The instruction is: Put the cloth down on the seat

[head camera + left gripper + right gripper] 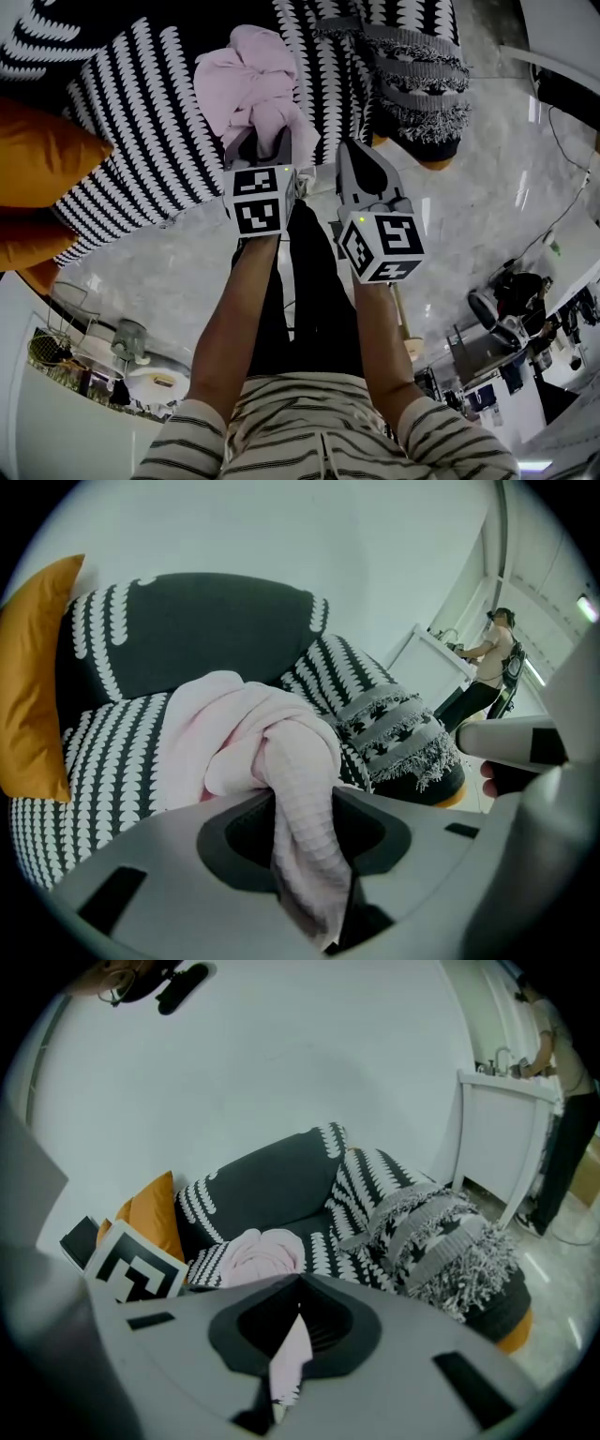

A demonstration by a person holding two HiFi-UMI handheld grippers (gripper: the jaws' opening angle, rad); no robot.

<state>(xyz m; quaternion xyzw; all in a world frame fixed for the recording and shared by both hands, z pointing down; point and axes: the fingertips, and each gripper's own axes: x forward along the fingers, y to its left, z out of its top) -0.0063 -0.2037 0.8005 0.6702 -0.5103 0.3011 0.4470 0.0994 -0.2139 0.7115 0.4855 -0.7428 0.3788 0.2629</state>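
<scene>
A pink waffle-weave cloth (pixel 248 89) is bunched above the black-and-white patterned armchair seat (pixel 141 141). My left gripper (pixel 267 141) is shut on a thick fold of it, and the bulk of the cloth (pixel 234 733) bulges out past the jaws over the seat (pixel 103 752). Just to the right, my right gripper (pixel 361 159) is shut on a thin pink corner of the cloth (pixel 291 1363); the right gripper view also shows the bundle (pixel 262 1252) ahead of the right gripper (pixel 298 1283). Whether the cloth touches the seat cannot be told.
An orange cushion (pixel 37 159) leans at the chair's left side. A fringed black-and-white cushion (pixel 417 84) lies on the right part of the chair. Glossy marble floor (pixel 506 206) surrounds it. A person (pixel 492 658) stands at a white counter (pixel 502 1115) to the right.
</scene>
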